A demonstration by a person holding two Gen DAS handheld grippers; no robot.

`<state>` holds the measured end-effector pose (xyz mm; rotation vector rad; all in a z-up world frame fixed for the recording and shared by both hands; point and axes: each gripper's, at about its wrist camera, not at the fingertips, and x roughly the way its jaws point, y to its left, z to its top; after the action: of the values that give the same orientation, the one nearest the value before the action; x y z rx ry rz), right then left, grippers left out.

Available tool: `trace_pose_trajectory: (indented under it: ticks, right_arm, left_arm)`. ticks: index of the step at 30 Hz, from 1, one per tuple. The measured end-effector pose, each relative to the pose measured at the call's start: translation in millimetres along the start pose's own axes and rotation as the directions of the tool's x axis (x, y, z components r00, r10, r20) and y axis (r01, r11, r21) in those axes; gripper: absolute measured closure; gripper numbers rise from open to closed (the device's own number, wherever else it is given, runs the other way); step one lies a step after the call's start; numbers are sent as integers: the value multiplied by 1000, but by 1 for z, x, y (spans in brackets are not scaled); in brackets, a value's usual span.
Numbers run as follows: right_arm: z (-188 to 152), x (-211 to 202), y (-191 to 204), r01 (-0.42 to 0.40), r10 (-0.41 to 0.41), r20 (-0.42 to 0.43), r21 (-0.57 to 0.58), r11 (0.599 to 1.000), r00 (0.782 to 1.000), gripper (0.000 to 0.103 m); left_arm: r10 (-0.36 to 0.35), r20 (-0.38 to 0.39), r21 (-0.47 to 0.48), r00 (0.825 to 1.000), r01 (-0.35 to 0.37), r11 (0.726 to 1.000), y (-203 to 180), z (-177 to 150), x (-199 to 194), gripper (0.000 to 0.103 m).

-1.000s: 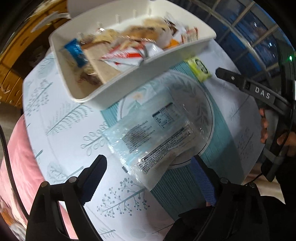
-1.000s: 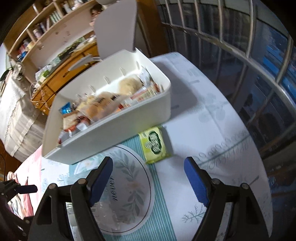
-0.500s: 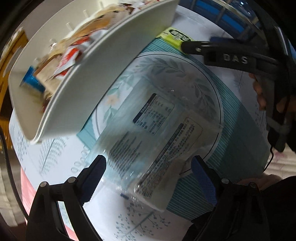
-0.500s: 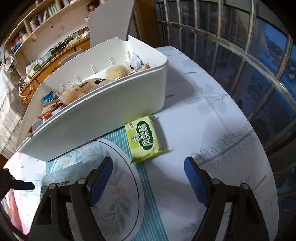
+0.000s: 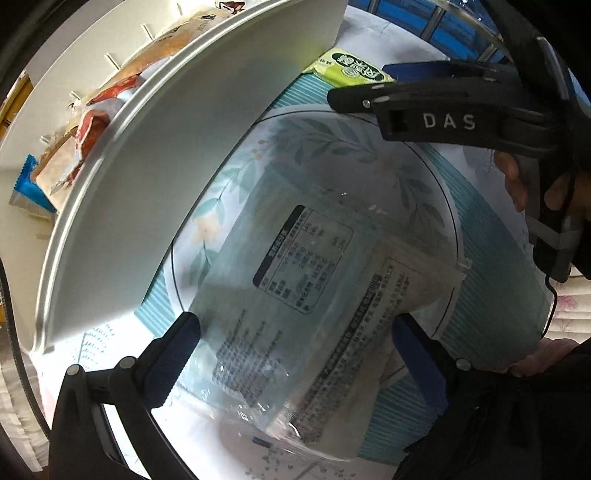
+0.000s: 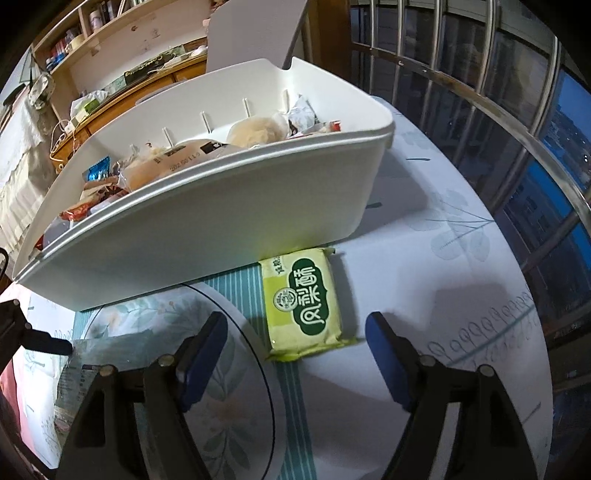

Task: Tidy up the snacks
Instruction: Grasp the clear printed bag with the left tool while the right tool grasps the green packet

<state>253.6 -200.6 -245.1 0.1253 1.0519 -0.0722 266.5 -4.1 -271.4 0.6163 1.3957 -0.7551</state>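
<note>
A clear plastic snack packet (image 5: 295,280) with printed labels lies flat on the round leaf-patterned mat (image 5: 332,147). My left gripper (image 5: 299,336) points straight down over it, jaws opening wide, the packet below and between the blue pads, which do not press on it. A green snack packet (image 6: 303,302) lies beside the white bin (image 6: 221,229), which is full of snacks. My right gripper (image 6: 295,350) hangs just in front of the green packet. Its jaws are closing, with the packet's near end between the tips and untouched.
The bin's open lid (image 6: 255,33) stands up behind it. The leaf-printed tablecloth (image 6: 443,229) runs to the right, toward window bars (image 6: 480,92). A wooden shelf unit (image 6: 122,55) stands at the back. A hand (image 5: 517,184) holds the right gripper's handle.
Both grippers have sunk toward the table. The left one has come right over the clear packet with its jaws wider. The right one has neared the green packet and narrowed a little.
</note>
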Motion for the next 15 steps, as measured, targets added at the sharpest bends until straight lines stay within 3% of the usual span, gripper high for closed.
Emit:
trace_pose_trajectory:
  ticks: [5,10,15]
  right_arm:
    - [4,2,3,8,-8,-1,-28,1000,1000,43]
    - [5,1,2,36,-36,-10,-32,999,999,58]
    - [4,-1,2,6,-7,-43,-20,1000,999,65]
  left_arm:
    - [-36,23,-26,999,36,999,7,-1,4,0]
    - [-19,48,-26,999,20,999,7,-2,5,0]
    - [13,90,-34,996,-10,999,-6,-25,-2,5]
